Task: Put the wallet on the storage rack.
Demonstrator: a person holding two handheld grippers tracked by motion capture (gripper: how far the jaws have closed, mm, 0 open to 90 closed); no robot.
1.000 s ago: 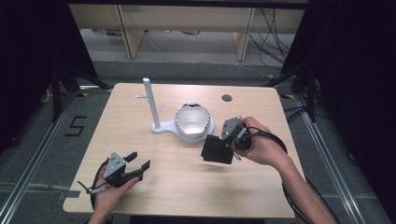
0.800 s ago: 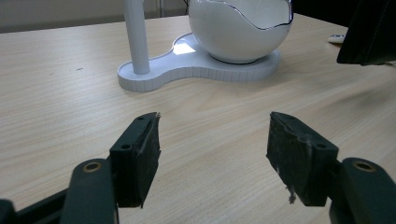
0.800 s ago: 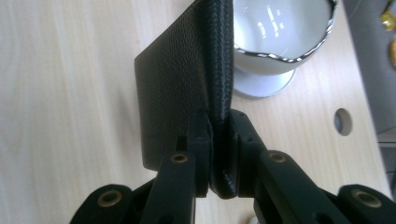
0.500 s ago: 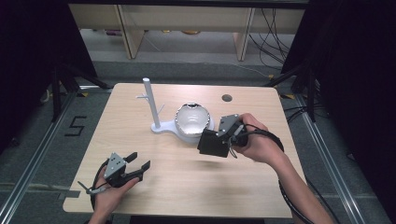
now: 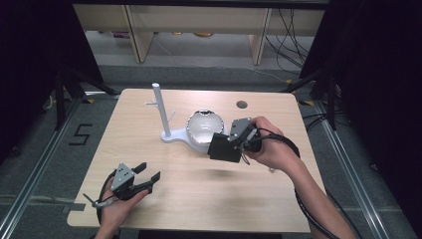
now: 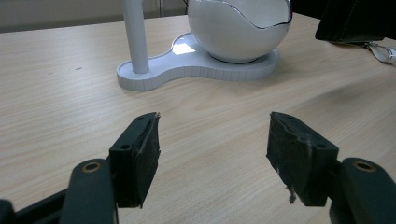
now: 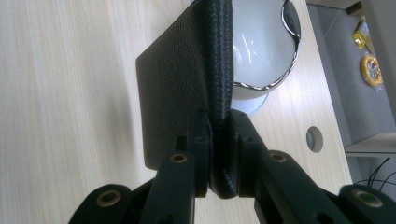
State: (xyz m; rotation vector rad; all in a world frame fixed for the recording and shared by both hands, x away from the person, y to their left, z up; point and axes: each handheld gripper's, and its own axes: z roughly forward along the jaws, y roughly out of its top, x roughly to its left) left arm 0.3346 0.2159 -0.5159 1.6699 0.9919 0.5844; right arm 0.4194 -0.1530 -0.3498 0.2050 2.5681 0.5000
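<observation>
From above, the right gripper [image 5: 226, 146] holds a flat black leather wallet [image 5: 222, 148] over the pale wooden table [image 5: 209, 199], just beside the white egg-shaped bowl with a chrome rim [image 5: 204, 130]. The left gripper [image 6: 212, 161] rests low with its jaws spread and nothing between them. In the right gripper view the jaws pinch only the wallet's edge [image 7: 187, 79]; I think it could swing, slip out, or knock the bowl.
</observation>
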